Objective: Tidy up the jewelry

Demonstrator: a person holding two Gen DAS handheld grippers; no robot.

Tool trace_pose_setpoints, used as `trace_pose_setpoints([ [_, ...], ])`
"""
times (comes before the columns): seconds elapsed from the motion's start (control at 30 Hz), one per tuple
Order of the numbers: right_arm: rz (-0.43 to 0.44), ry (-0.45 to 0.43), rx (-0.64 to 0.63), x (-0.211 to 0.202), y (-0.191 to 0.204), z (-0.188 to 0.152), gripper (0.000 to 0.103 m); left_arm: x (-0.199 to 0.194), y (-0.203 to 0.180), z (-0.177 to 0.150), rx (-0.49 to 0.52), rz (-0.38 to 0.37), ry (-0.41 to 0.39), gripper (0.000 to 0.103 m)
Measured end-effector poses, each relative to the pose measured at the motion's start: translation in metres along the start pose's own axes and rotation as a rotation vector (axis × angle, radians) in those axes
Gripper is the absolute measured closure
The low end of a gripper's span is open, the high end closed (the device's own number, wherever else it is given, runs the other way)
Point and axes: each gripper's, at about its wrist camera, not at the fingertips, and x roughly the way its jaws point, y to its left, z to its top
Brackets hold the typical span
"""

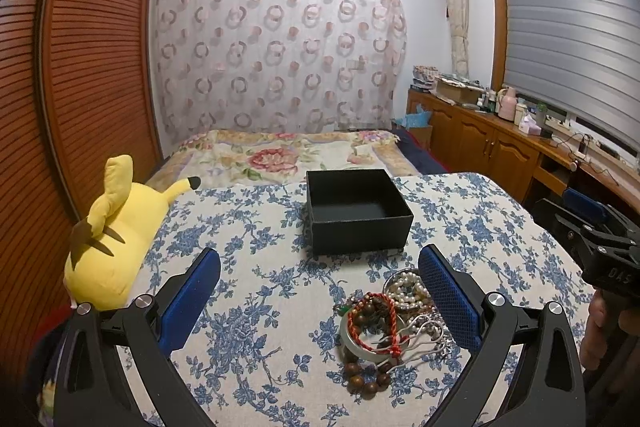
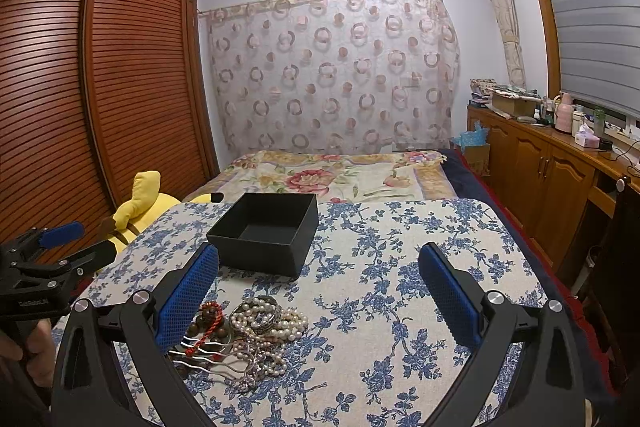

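A pile of jewelry (image 1: 394,327) lies on the blue-flowered tablecloth (image 1: 256,339): a brown wooden bead bracelet (image 1: 366,381), a red cord, pearl strands (image 1: 406,291) and silver bangles. Beyond it stands an empty open black box (image 1: 356,209). My left gripper (image 1: 320,301) is open, hovering over the near table; its right finger (image 1: 448,299) is beside the pile. In the right wrist view the jewelry pile (image 2: 248,335) sits just right of my left finger (image 2: 188,297); the black box (image 2: 266,231) is ahead. My right gripper (image 2: 320,301) is open and holds nothing.
A yellow plush toy (image 1: 112,235) leans at the table's left edge beside the slatted wardrobe (image 1: 80,67). A bed with a floral quilt (image 1: 288,155) lies behind the table. A wooden cabinet (image 1: 492,143) with bottles runs along the right wall. A hand (image 1: 596,331) holds the other gripper.
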Motion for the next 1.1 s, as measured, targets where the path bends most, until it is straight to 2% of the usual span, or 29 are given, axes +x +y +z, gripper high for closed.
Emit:
trace_pose_setpoints([
  [1.1,0.001,-0.002,-0.001,-0.0010,-0.0007,0.0008,0.002,-0.0066,0.0004,0.0017,0.003,-0.003,-0.012,0.007],
])
